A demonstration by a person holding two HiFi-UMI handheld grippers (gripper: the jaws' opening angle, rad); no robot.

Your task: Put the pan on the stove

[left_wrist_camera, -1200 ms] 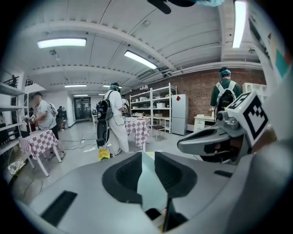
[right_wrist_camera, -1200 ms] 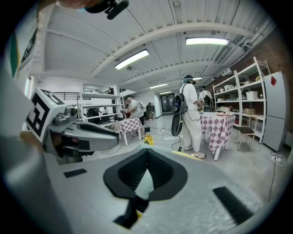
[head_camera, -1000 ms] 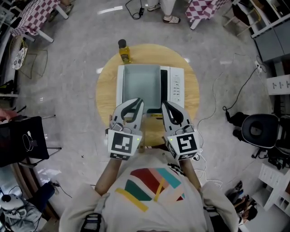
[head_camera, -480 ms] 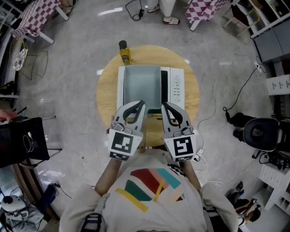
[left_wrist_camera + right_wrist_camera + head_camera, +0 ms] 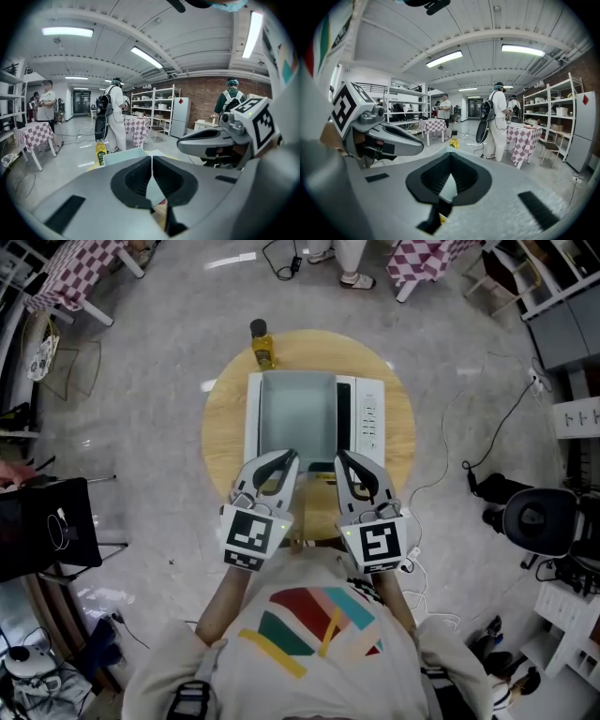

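Note:
A white stove [image 5: 295, 409] with a grey top and a button panel [image 5: 368, 418] on its right side stands on a round wooden table [image 5: 220, 418]. No pan shows in any view. My left gripper [image 5: 289, 457] hovers over the stove's near left corner with its jaws shut and nothing between them. The right gripper [image 5: 342, 458] hangs beside it over the near right corner, also shut and empty. In the left gripper view the left gripper [image 5: 151, 157] points over the stove [image 5: 124, 155], with the right gripper [image 5: 206, 140] alongside. The right gripper view shows the right gripper [image 5: 450, 157] shut.
A yellow oil bottle [image 5: 262, 345] stands at the table's far edge, behind the stove. Around the table are checkered-cloth tables [image 5: 56, 277], a dark chair [image 5: 47, 531] at left, cables on the floor and an office chair [image 5: 534, 512] at right. People stand farther off [image 5: 115, 112].
Both grippers stay almost where they were, side by side at the stove's near edge. Only the view has shifted slightly.

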